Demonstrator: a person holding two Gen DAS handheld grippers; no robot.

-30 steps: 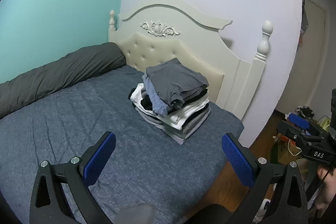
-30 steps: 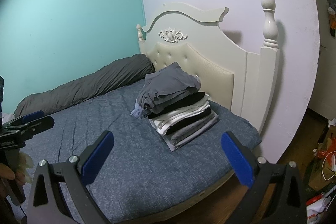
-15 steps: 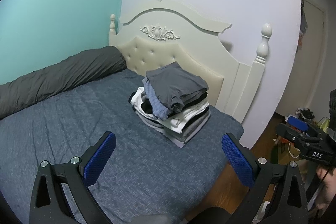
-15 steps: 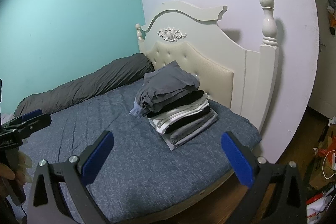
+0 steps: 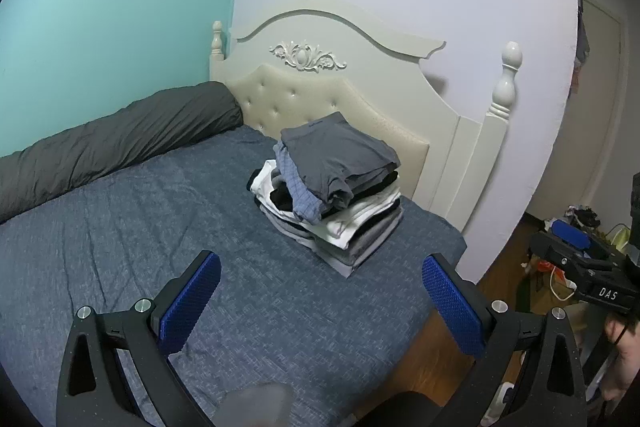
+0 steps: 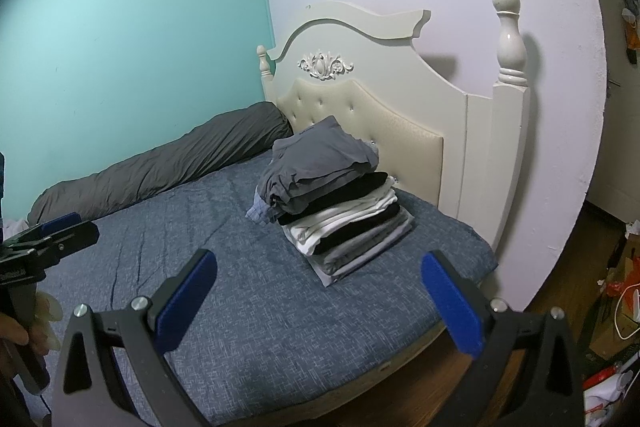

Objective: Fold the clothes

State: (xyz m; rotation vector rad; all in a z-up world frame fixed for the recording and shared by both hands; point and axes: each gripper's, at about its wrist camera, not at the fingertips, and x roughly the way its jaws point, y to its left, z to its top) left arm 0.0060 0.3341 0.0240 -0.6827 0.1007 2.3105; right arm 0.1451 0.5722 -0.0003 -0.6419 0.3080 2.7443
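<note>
A stack of folded clothes (image 5: pixel 332 187) (image 6: pixel 332 203) in grey, white, black and blue check sits on the blue bed (image 5: pixel 120 227) (image 6: pixel 240 287) near the headboard. A dark grey garment lies on top. My left gripper (image 5: pixel 320 307) hangs open well short of the stack, blue pads wide apart, nothing between them. My right gripper (image 6: pixel 320 299) is open too, empty, also back from the stack. The right gripper also shows at the right edge of the left wrist view, the left gripper at the left edge of the right wrist view.
A cream headboard (image 5: pixel 352 83) with a corner post (image 5: pixel 506 79) stands behind the stack. A rolled grey duvet (image 5: pixel 112 143) lies along the teal wall. Wooden floor (image 6: pixel 560 267) with bags and clutter (image 6: pixel 616 307) is to the right of the bed.
Both grippers have drawn back and risen slightly from the bed, so the stack looks a little smaller. Both stay open and the stack has not moved.
</note>
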